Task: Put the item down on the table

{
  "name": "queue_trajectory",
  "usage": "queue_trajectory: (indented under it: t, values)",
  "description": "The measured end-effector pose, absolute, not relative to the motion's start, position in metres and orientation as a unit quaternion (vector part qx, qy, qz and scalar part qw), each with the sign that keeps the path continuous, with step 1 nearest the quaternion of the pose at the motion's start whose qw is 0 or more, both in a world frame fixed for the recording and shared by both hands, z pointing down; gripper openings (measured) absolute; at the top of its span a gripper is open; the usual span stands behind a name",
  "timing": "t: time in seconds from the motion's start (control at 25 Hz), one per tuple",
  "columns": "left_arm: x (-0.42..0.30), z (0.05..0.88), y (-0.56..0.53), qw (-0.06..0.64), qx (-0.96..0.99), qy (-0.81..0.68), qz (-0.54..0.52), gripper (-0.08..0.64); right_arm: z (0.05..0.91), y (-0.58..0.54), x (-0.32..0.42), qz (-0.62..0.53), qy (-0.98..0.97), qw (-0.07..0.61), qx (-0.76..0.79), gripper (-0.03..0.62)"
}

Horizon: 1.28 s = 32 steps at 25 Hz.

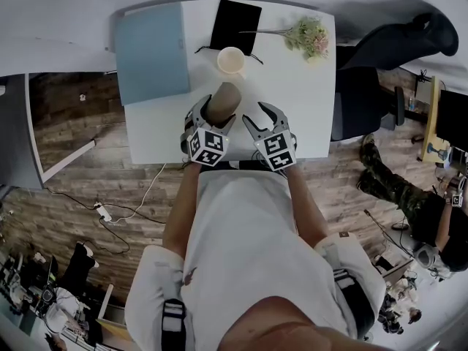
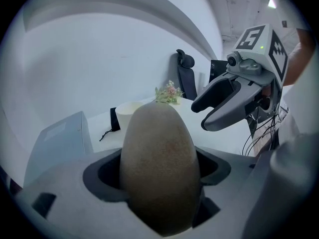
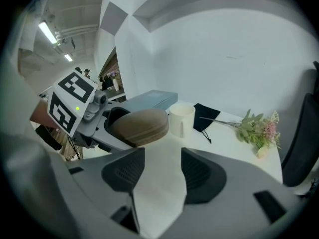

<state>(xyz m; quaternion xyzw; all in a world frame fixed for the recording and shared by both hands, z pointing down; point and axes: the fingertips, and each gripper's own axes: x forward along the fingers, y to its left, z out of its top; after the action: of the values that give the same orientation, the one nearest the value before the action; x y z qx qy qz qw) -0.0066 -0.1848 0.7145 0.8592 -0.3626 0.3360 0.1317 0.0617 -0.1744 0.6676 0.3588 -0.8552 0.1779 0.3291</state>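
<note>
A brown, egg-shaped case point(image 1: 224, 97) stands on end between the jaws of my left gripper point(image 1: 217, 115), which is shut on its lower half. In the left gripper view the case point(image 2: 159, 153) fills the middle, gripped from both sides. It hangs over the near part of the white table point(image 1: 307, 108); I cannot tell if it touches the top. My right gripper point(image 1: 265, 119) is just to its right, open and empty. In the right gripper view only bare table shows between the right gripper's point(image 3: 160, 173) pads, and the held case point(image 3: 139, 126) appears at left.
Behind the case stands a white cup point(image 1: 231, 61), then a black pouch point(image 1: 234, 24). A blue-grey box point(image 1: 152, 50) lies at the far left and a sprig of flowers point(image 1: 307, 36) at the far right. A black office chair point(image 1: 380, 57) stands right of the table.
</note>
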Motion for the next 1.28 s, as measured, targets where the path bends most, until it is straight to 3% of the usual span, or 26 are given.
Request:
queue_trajectory:
  t: [1.28]
  values:
    - [0.007, 0.773, -0.178, 0.169, 0.84, -0.329, 0.396, 0.402, 0.708, -0.171, 0.067, 0.207, -0.845, 0.357, 0.34, 0.233]
